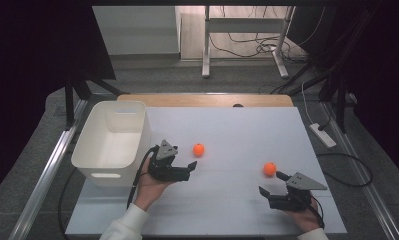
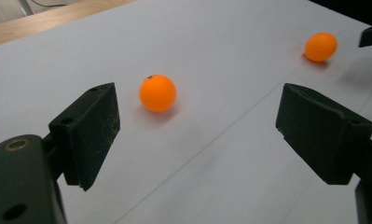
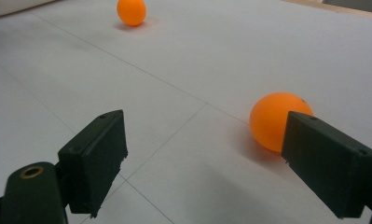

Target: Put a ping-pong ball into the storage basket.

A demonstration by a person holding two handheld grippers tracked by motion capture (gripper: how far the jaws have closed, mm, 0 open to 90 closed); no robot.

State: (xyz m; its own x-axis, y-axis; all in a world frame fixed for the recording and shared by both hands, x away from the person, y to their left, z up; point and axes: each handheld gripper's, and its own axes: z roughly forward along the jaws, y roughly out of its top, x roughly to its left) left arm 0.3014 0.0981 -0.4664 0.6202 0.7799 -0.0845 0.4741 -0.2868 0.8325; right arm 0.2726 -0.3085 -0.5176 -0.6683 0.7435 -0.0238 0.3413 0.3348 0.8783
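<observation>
Resting on the white surface (image 1: 237,200), two orange balls are the things in hand: the left ball (image 1: 199,149) lies just right of the white bin (image 1: 112,142), and the right ball (image 1: 270,169) lies well to the right of the bin, toward the person's side. Each has a tool closing in. The left tool (image 1: 179,170) sits beside the bin's near corner with its jaws spread wide, the left ball ahead of them and not yet between them. The right tool (image 1: 273,184), farthest from the bin, is also spread wide, its far jaw just beside the right ball. This looks like the approach before a grasp; next, each tool probably needs to bracket its ball squarely, then close gently, since round balls could roll away.
</observation>
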